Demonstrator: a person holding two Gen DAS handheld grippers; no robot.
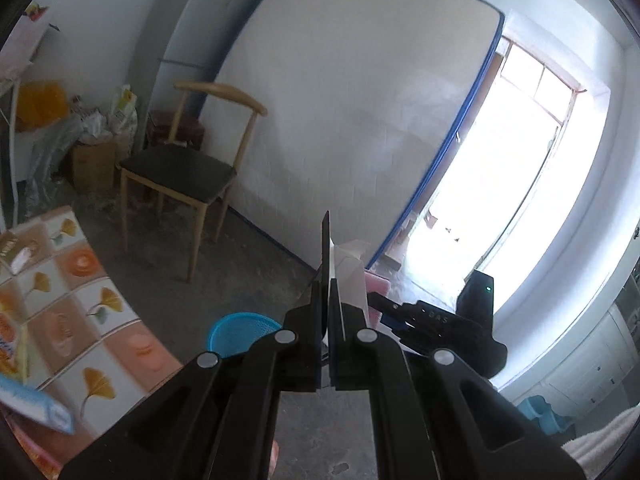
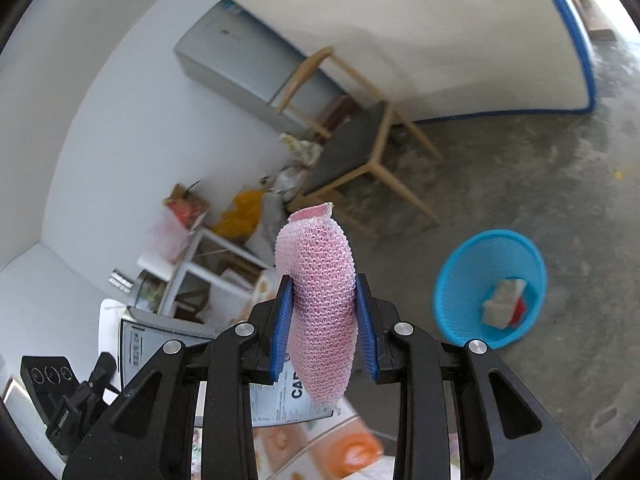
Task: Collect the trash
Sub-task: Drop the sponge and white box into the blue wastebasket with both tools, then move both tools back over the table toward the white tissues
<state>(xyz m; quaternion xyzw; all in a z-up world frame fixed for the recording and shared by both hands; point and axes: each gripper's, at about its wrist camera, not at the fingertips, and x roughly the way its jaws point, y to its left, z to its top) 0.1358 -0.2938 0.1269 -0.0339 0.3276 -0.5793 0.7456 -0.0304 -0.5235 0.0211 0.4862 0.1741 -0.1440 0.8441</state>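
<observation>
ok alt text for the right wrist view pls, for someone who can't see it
The right hand-held gripper clamps a pink mesh scouring pad upright between its blue pads. On the concrete floor to the right stands a blue plastic waste basket with white and red scraps inside. Behind are a wooden chair, a grey fridge and a leaning mattress.

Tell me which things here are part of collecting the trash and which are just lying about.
Part of the job:
- pink mesh scrubber, clamped in the right gripper
- white paper scrap, pinched in the left gripper
- blue basket, already holding scraps

Just lying about:
- wooden chair
- grey fridge
- mattress leaning against the wall
</observation>
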